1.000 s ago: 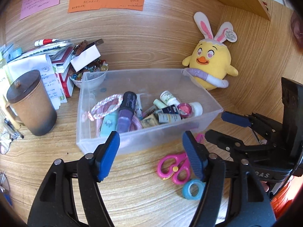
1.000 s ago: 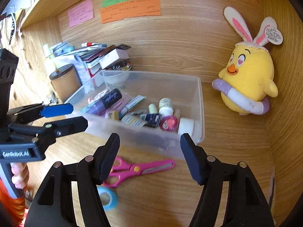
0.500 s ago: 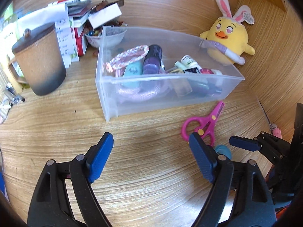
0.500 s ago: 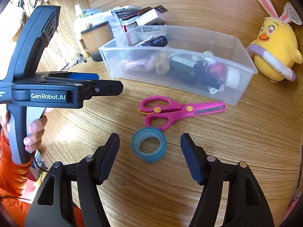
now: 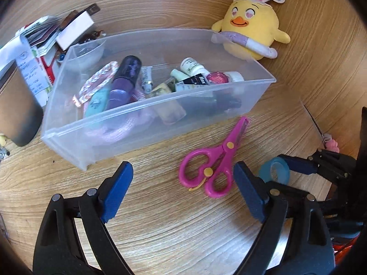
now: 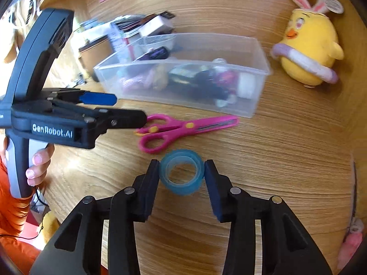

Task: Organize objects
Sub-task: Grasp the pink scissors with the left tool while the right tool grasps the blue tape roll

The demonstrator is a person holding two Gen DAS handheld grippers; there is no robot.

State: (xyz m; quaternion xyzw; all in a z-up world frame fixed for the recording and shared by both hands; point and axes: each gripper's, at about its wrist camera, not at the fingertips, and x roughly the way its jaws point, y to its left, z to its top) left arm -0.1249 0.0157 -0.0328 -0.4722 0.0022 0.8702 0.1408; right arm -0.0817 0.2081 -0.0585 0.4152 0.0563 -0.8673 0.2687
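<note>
Moved: both grippers have dropped from facing the bin to the desk in front of it; the tape, half a second ago lying loose ahead of the right gripper, now sits between its fingers.
Right gripper (image 6: pixel 181 171): jaws closing, both pads touching the tape's sides.
Tape (image 6: pixel 182 171): blue roll, flat on the desk (image 6: pixel 286 155), just beside the scissors.
Left gripper (image 5: pixel 182 184): jaws spread and opening, nothing gripped, the scissors' handles between the tips.
Scissors (image 5: pixel 212 165): pink, shut, lying before the bin.
Bin (image 5: pixel 75 137): clear, holding tubes and bottles.
Chick (image 5: pixel 252 34): yellow plush, against the bin's far right corner.
</note>
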